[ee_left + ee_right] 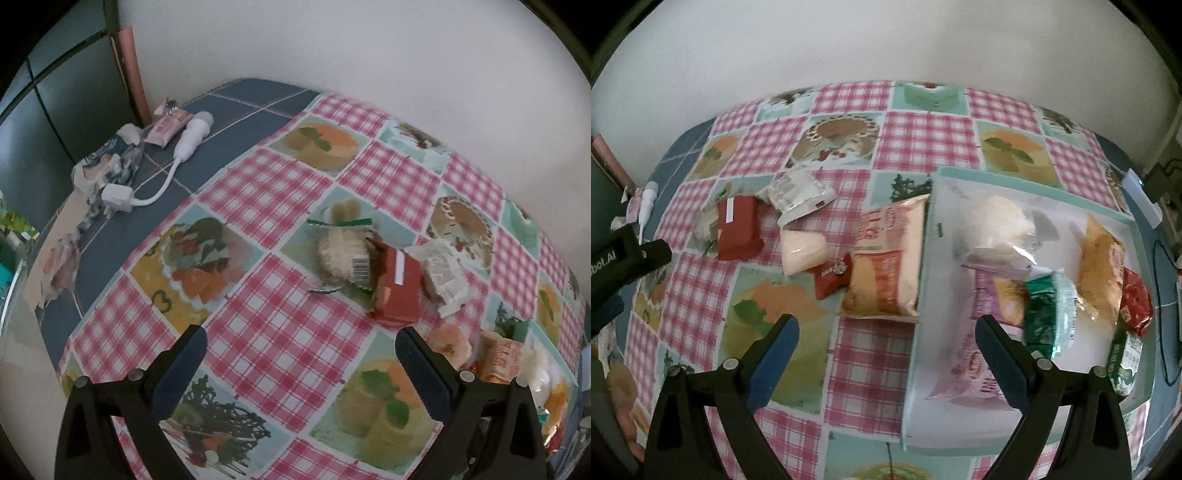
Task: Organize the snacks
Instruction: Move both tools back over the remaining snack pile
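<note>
Loose snacks lie on the checked tablecloth: a red box [397, 291] [738, 227], a beige noodle pack [343, 254], a clear white wrapper [443, 275] [799, 197], a pale pink pack [803, 249], a small red packet [833, 275] and an orange bag [886, 260] leaning on the tray's left rim. The pale green tray [918, 332] holds several snack packs, among them a green one [1047, 314]. My left gripper [301, 354] is open and empty, above the cloth short of the red box. My right gripper [886, 338] is open and empty over the tray's left edge.
A white charger with cable [155, 173], a pink pack [166, 127] and torn paper [107, 162] lie at the far left on blue cloth. A white wall backs the table. The left gripper's body [624, 254] shows at the left of the right wrist view.
</note>
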`<state>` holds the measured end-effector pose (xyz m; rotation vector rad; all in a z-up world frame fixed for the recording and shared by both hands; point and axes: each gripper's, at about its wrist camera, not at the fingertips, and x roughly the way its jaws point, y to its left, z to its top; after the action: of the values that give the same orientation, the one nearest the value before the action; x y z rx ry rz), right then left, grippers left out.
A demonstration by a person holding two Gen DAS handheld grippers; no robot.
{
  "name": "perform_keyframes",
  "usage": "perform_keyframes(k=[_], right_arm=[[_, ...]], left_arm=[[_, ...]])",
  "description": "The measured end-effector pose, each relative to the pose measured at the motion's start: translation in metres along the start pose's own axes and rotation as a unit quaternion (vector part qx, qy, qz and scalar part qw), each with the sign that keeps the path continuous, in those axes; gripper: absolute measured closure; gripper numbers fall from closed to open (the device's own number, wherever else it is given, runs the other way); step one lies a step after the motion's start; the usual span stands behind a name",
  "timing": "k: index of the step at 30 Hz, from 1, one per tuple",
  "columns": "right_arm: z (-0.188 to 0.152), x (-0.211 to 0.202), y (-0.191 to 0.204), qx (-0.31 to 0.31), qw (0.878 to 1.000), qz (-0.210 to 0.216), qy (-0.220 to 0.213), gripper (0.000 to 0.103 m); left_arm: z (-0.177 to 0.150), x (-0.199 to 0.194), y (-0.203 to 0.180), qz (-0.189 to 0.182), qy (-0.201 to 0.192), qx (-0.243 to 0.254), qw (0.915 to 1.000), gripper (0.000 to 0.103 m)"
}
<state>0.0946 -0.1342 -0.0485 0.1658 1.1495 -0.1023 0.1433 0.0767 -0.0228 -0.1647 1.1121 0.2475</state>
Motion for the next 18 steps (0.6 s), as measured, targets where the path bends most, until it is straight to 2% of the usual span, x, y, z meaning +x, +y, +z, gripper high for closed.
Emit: perform_keyframes(k=[7, 18], right_arm=[[0.001, 0.008, 0.01, -0.009, 1.0, 0.009, 0.005, 0.007], [0.012, 0.013, -0.011, 0.03, 0.999, 0.012, 0.001, 0.007]], left_arm=[[0.001, 0.015, 0.01, -0.01, 0.021, -0.009, 0.9997, 0.0], [0.004, 0.034, 0.016, -0.042, 0.048, -0.025, 0.9976, 0.0]])
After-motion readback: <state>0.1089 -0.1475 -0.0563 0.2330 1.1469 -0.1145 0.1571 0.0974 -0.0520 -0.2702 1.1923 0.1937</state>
